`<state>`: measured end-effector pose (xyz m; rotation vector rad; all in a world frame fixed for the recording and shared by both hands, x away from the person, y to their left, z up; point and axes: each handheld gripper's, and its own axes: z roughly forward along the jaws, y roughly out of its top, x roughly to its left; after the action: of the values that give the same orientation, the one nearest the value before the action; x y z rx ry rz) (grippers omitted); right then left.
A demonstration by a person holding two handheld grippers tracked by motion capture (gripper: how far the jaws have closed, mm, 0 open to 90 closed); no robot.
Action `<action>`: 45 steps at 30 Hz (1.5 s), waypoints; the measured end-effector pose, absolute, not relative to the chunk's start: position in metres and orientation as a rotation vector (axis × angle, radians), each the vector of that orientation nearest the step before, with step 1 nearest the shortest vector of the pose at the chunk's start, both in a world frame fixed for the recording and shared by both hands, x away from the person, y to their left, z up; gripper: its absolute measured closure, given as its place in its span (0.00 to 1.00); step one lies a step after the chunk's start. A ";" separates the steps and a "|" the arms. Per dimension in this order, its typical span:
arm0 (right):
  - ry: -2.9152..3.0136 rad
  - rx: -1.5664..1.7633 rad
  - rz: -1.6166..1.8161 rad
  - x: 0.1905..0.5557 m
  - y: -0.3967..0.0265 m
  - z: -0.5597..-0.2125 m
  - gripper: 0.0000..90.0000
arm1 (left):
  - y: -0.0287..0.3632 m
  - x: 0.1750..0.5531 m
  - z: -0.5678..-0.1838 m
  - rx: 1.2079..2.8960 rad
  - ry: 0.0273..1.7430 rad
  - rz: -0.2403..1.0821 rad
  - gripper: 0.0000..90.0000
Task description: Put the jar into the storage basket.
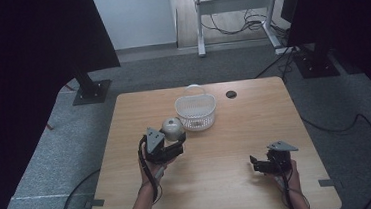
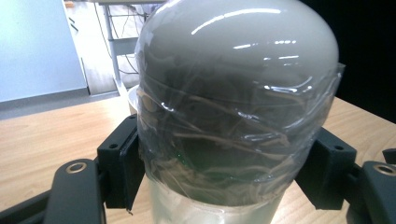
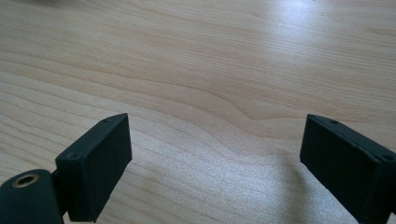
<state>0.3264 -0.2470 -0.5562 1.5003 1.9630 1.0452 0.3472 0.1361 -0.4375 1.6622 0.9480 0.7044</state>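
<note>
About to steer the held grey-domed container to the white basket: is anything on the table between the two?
Nothing visible. The left gripper holds the grey-domed container right beside the white basket, with only a narrow strip of bare table between them. The basket's raised rim is all it must clear.
</note>
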 end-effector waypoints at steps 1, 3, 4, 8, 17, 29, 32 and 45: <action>1.963 1.501 1.047 0.326 -0.247 -0.556 0.09 | 0.136 0.349 -0.436 1.659 0.950 0.706 0.30; 1.957 1.502 1.049 0.326 -0.248 -0.556 0.09 | 0.135 0.352 -0.433 1.656 0.952 0.705 0.30; 1.957 1.504 1.049 0.326 -0.248 -0.556 0.09 | 0.135 0.354 -0.432 1.654 0.952 0.706 0.30; 1.965 1.509 1.054 0.327 -0.248 -0.556 0.09 | 0.134 0.361 -0.427 1.650 0.947 0.712 0.30; 1.968 1.514 1.067 0.327 -0.249 -0.556 0.09 | 0.132 0.377 -0.416 1.638 0.951 0.727 0.30; 1.971 1.521 1.078 0.327 -0.250 -0.556 0.09 | 0.119 0.396 -0.404 1.649 0.930 0.745 0.30; 1.974 1.527 1.084 0.328 -0.250 -0.557 0.09 | 0.115 0.402 -0.400 1.651 0.927 0.753 0.30; 1.984 1.530 1.093 0.328 -0.251 -0.557 0.09 | 0.099 0.425 -0.387 1.654 0.922 0.780 0.30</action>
<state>0.3283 -0.2509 -0.5568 1.5299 1.9840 1.0930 0.4250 0.0989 -0.3866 1.6537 0.9221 0.7795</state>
